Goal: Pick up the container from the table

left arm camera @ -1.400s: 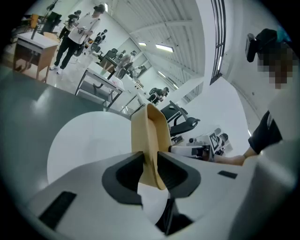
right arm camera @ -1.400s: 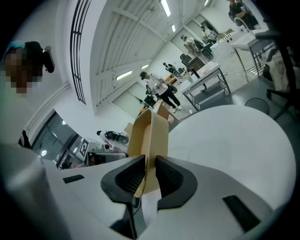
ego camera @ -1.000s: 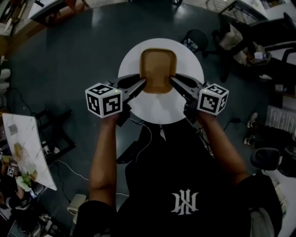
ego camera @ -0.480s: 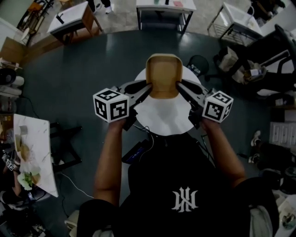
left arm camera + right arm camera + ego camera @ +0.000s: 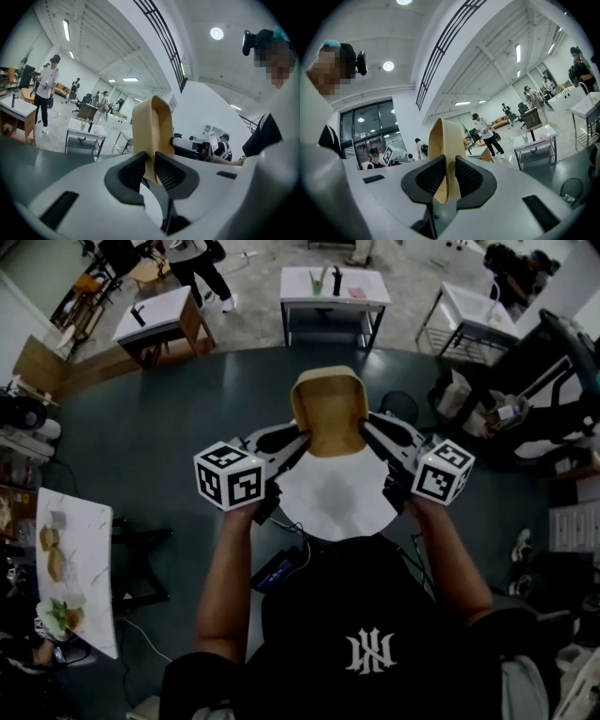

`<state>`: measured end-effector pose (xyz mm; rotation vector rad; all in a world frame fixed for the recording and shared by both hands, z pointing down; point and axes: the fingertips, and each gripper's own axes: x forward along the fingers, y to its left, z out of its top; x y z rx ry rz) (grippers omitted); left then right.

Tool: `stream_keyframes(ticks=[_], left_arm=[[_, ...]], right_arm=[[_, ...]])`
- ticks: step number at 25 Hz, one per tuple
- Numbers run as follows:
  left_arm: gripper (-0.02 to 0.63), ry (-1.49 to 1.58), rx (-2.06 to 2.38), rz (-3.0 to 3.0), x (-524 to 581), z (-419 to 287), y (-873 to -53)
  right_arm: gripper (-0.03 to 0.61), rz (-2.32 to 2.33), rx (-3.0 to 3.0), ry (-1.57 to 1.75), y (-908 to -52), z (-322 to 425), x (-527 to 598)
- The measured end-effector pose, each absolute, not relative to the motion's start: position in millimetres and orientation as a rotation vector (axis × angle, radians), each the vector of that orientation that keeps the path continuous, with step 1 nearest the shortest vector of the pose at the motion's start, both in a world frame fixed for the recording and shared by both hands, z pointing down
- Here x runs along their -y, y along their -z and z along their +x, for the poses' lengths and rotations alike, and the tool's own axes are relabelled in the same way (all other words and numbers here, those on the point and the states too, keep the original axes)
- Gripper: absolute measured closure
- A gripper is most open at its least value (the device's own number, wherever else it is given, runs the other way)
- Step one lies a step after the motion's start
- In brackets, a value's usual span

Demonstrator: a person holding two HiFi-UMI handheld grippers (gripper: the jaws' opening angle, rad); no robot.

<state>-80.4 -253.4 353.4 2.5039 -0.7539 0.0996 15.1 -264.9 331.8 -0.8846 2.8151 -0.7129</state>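
Note:
A tan, rounded-square container [image 5: 328, 413] hangs in the air above the round white table [image 5: 333, 502], held by its two side rims. My left gripper [image 5: 302, 432] grips the left rim and its jaws are closing on it. My right gripper [image 5: 364, 424] is shut on the right rim. In the left gripper view the container's wall [image 5: 152, 124] stands edge-on between the black pads of that gripper [image 5: 151, 171]. In the right gripper view the tan wall [image 5: 440, 136] rises in the same way out of the right gripper [image 5: 450, 180].
Small tables [image 5: 335, 284] [image 5: 159, 315] and a white cart [image 5: 473, 310] stand beyond the dark floor mat. A black chair [image 5: 553, 381] is at the right. A white board with food [image 5: 75, 568] lies at the left. People [image 5: 47, 89] stand in the room.
Both grippers have risen with the container between them. The white table now lies farther below, and more of the room shows at the top of the head view.

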Motion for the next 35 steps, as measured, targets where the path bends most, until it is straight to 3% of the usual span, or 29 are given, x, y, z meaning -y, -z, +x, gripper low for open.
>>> stream_keyframes(ticks=[12,21,35], left_arm=[[0.546,-0.068,0.825,2.665,233,-60,-277],[0.552,-0.071,0.894,2.776,208,7,-225],[0.557,-0.086,0.943,2.782,150,88,-217]], right_arm=[[0.493,-0.812,-2.789,0.495,-263,37,243],[0.492,-0.775,-2.788,0.288,-213,104,211],[0.492,-0.748,-2.759,0.233,-203,186,152]])
